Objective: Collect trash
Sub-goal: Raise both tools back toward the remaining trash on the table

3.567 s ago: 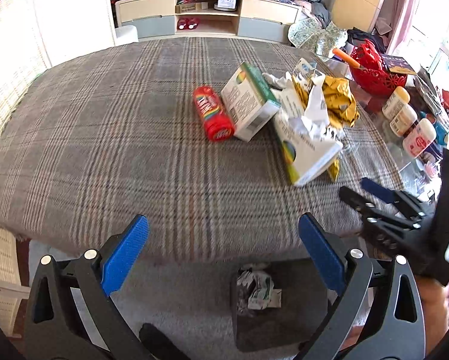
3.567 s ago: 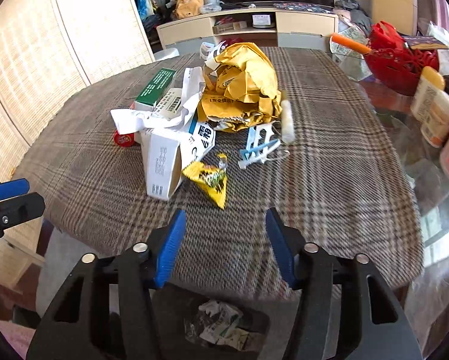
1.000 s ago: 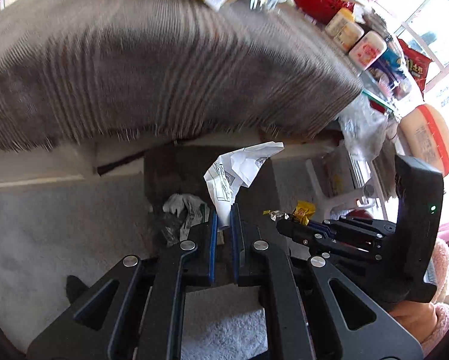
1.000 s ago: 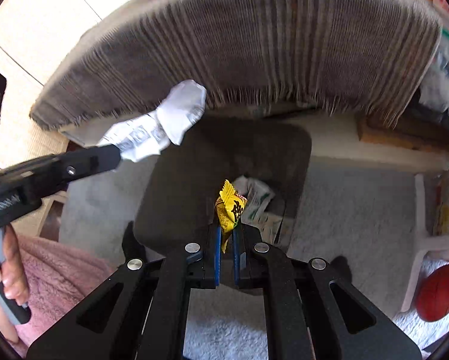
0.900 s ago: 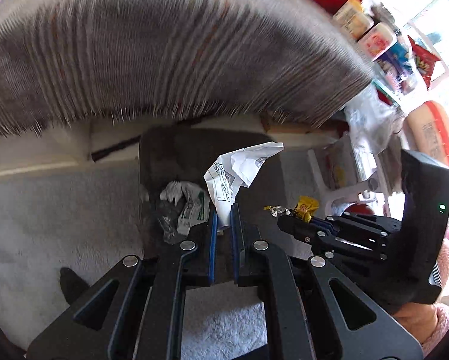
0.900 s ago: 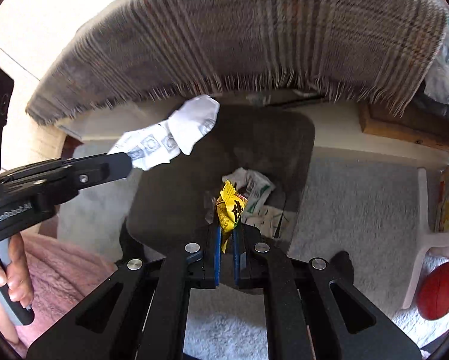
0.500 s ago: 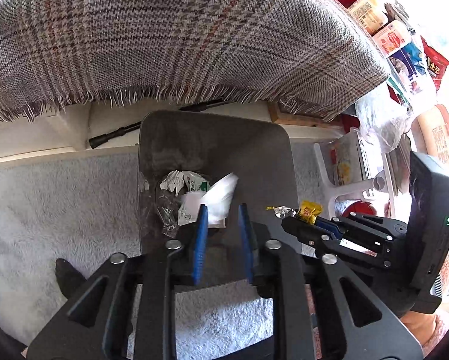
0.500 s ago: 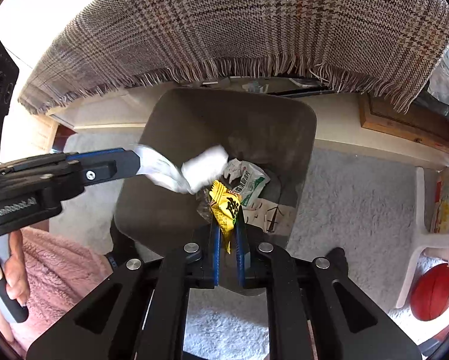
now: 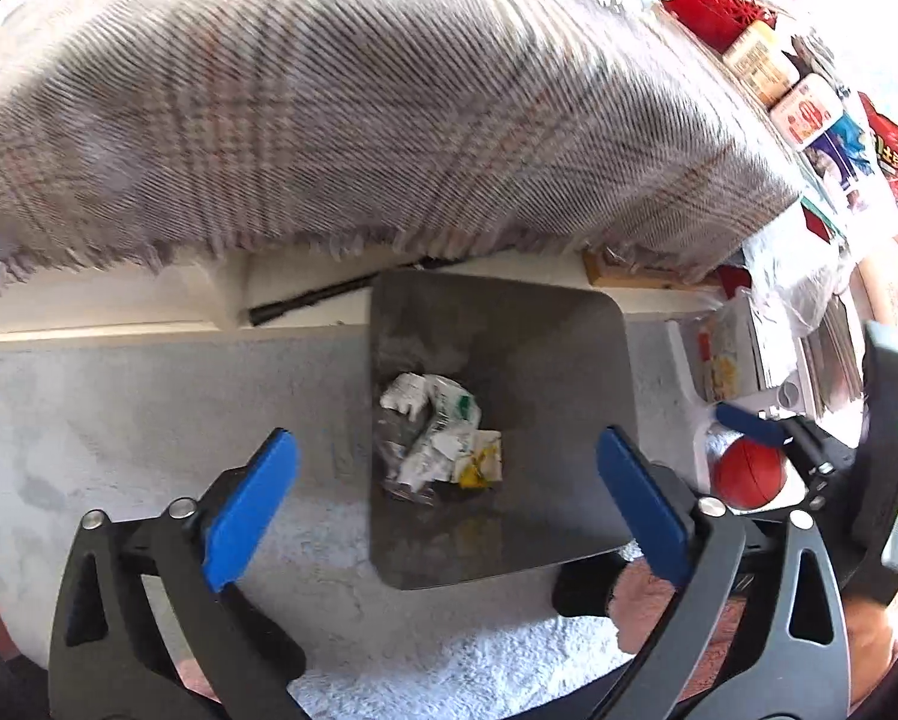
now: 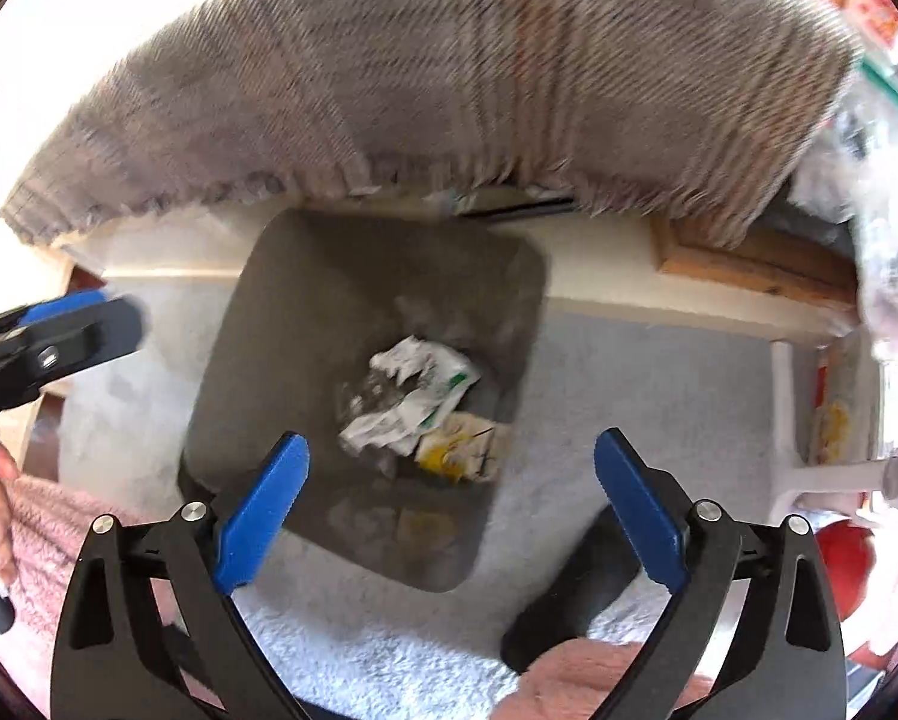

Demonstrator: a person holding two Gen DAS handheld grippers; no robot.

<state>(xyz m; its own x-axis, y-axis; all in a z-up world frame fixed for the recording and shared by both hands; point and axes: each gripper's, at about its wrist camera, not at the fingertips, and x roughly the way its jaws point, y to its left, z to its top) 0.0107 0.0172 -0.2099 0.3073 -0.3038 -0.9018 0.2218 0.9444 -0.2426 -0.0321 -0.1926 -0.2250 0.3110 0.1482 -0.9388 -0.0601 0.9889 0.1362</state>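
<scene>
Both grippers point steeply down over the bin: left gripper and right gripper w/ jaws spread wide, nothing between them (both have just been opening). Below sits the dark grey bin on pale carpet, holding crumpled white paper and a yellow wrapper at the bottom, w/ the plaid-covered table edge beyond. Vs a sec ago, the paper and wrapper have left the jaws and lie in the bin.

below me: pale carpeted floor | on it: dark grey bin, red ball to its right | beyond: worktop under plaid cloth, jars and packets on far edge
</scene>
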